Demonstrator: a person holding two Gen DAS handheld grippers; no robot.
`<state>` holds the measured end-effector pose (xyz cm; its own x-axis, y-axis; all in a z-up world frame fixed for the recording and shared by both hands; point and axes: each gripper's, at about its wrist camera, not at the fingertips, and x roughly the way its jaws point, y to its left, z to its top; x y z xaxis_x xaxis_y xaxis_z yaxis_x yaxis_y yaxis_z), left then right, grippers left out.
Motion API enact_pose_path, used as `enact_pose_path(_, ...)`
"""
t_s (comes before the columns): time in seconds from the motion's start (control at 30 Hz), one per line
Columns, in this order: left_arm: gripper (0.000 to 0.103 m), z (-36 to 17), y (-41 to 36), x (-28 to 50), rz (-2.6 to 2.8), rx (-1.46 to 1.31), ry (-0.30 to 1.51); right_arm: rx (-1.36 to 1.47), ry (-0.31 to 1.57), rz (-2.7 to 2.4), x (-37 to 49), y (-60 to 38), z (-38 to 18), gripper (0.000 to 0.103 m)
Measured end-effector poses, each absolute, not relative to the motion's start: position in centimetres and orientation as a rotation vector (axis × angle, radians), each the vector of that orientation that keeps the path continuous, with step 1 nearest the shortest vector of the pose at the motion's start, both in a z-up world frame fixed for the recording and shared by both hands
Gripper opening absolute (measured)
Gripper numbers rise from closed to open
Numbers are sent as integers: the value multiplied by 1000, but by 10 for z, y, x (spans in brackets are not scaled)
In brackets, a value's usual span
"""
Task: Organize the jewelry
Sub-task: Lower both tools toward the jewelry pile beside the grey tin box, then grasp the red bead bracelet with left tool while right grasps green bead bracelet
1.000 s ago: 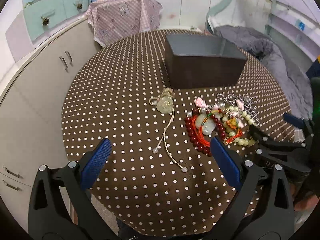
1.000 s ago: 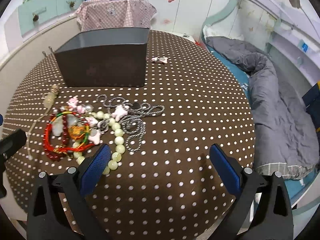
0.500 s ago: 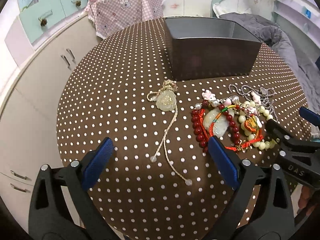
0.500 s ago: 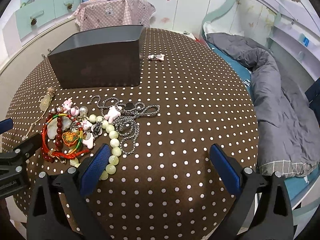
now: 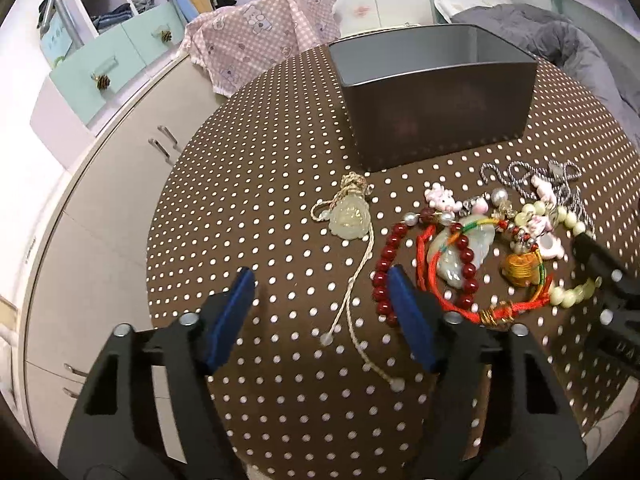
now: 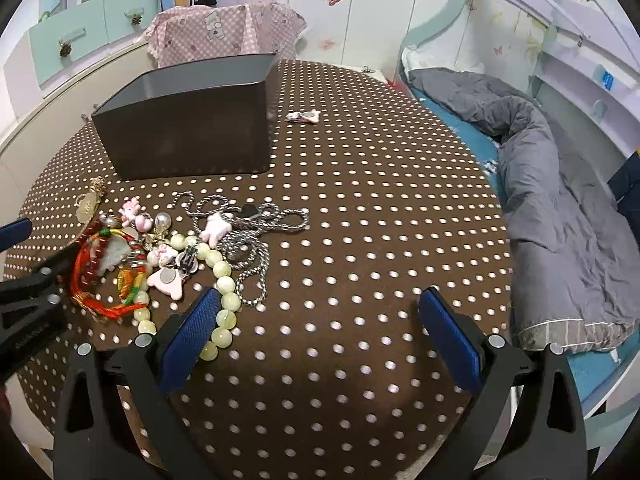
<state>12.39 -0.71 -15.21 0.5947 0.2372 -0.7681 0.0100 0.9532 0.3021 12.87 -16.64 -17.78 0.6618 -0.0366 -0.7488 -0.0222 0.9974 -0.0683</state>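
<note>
A dark grey box, open on top, stands on a round brown dotted table; it also shows in the right wrist view. A jade pendant on a cream cord lies in front of the box. Right of it is a heap: a dark red bead bracelet, a red cord with a jade piece, pale green beads and a silver chain. My left gripper is open and empty over the cord, its right pad over the red beads. My right gripper is open and empty, its left pad over the pale green beads.
A small pink charm lies alone right of the box. A pink checked cloth covers something behind the table. A cabinet stands at the left, a bed with a grey quilt at the right.
My left gripper has moved forward and lower toward the cord and the red beads, and its fingers stand closer together. My right gripper has edged toward the pale green beads.
</note>
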Motion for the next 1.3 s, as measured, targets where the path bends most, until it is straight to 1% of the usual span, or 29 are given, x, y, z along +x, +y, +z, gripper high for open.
enact_pose_path(0.03, 57, -152, -7, 121, 133, 288, 927, -82, 844, -17, 126, -168, -178, 95)
enact_pose_path(0.1, 44, -154, -6, 113, 116, 273, 936, -90, 839, -30, 122, -171, -178, 95)
enact_pose_path(0.13, 42, -154, -3, 110, 98, 261, 941, -93, 837, -33, 121, -172, -178, 95)
enact_pose_path(0.17, 35, -154, -2, 109, 82, 255, 942, -100, 832, -30, 118, -174, -178, 94)
enact_pose_path(0.27, 35, -155, 3, 102, 55, 241, 950, -102, 821, -2, 112, -175, -178, 82)
enact_pose_path(0.33, 35, -155, 8, 94, 43, 220, 959, -101, 815, 30, 108, -175, -178, 69)
enact_pose_path(0.43, 35, -154, 19, 88, 30, 170, 978, -117, 808, 57, 103, -171, -178, 61)
enact_pose_path(0.53, 35, -155, 29, 81, 27, 129, 988, -138, 805, 79, 100, -168, -178, 55)
enact_pose_path(0.57, 35, -155, 32, 79, 26, 124, 989, -145, 805, 82, 99, -166, -178, 55)
enact_pose_path(0.67, 50, -155, 38, 74, 56, 128, 991, -167, 805, 83, 97, -163, -178, 54)
enact_pose_path(0.83, 50, -154, 42, 72, 21, 74, 996, -171, 808, 85, 99, -163, -177, 54)
enact_pose_path(1.07, 50, -149, 38, 78, 84, 160, 923, -186, 804, 81, 98, -161, -178, 54)
enact_pose_path(1.2, 49, -139, 29, 78, -58, 122, 883, -175, 805, 78, 98, -162, -178, 54)
enact_pose_path(1.23, 45, -140, 28, 80, -94, 103, 885, -171, 805, 78, 98, -162, -178, 54)
enact_pose_path(1.27, 35, -141, 27, 84, -118, 89, 890, -169, 805, 78, 98, -162, -178, 54)
enact_pose_path(1.3, 34, -142, 24, 88, -130, 80, 895, -167, 806, 79, 98, -163, -178, 54)
